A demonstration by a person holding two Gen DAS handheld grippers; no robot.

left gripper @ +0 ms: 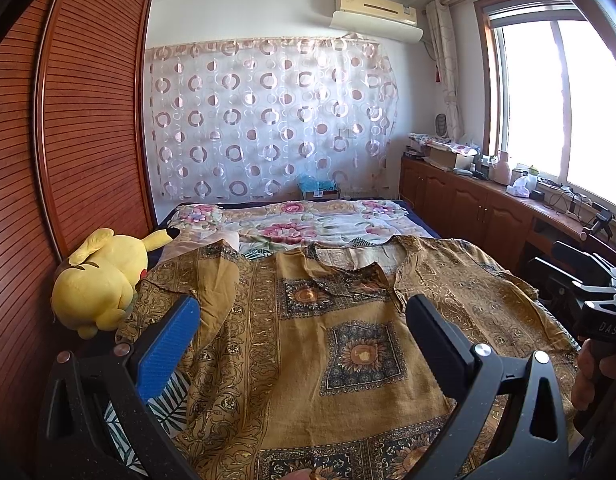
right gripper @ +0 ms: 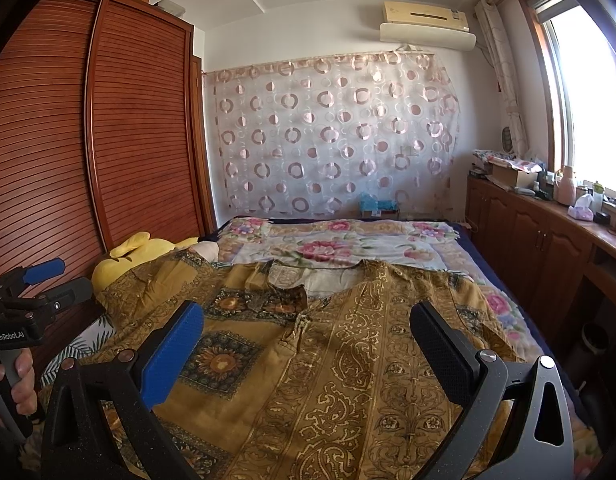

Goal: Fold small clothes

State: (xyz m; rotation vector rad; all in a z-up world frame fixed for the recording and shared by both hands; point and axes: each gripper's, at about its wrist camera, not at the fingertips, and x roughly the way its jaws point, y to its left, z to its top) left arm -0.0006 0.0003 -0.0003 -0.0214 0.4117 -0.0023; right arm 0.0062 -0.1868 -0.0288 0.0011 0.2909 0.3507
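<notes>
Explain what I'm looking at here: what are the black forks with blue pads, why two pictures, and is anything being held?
Each picture comes from a camera mounted on a hand-held gripper, looking out along its two fingers. The left gripper and the right gripper both hover open over a mustard patterned shirt spread on the bed; neither holds anything. Each gripper also appears at the edge of the other's view, with the hand gripping its handle. A yellow plush toy lies beside the shirt, next to the wooden wardrobe.
</notes>
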